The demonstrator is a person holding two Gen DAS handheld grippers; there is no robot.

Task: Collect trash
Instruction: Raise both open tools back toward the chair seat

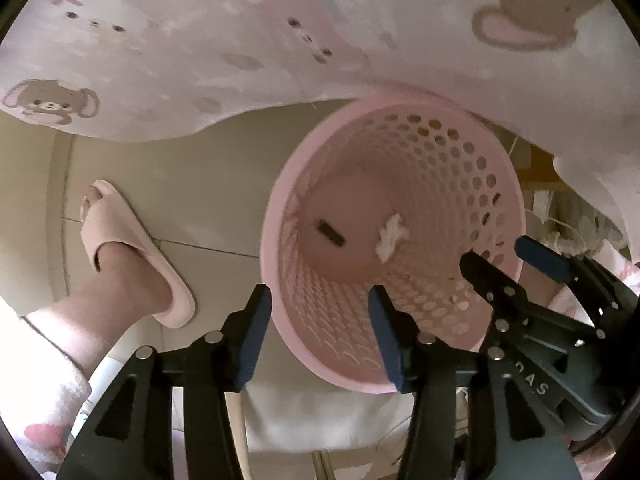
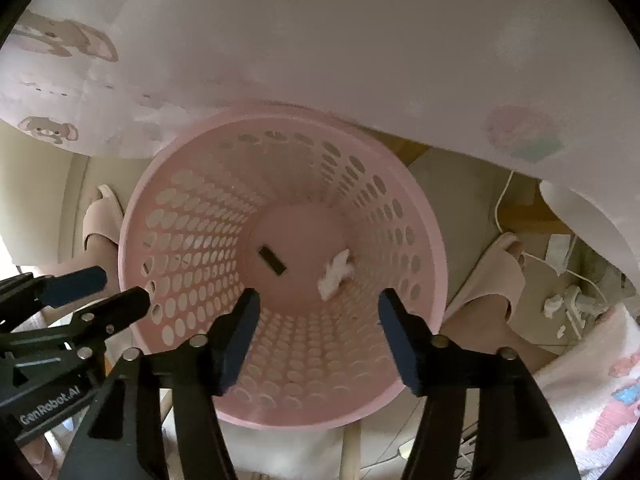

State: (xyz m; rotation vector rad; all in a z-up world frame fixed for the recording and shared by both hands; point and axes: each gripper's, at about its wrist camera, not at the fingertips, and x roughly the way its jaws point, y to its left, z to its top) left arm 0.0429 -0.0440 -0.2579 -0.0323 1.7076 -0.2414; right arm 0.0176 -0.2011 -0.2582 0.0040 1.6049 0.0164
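trash in the bin

both claws hang spread and empty over the pink bin (image 2: 424,248). left claw (image 1: 318,334), right claw (image 2: 318,334). a white tissue wad (image 2: 335,275) lies on the bin floor, right of centre, beside a black strip (image 2: 273,261). the wad looks light, soft, crushable; pinch its bulk anywhere

- Setting: I'm in a home, likely a bedroom.
- Upper frame: bedsheet (image 1: 248,40) printed with bunnies.
- Left: slippered foot (image 1: 132,252) on tiled floor (image 1: 208,200).
- Right: power strip (image 2: 576,296) with cords.
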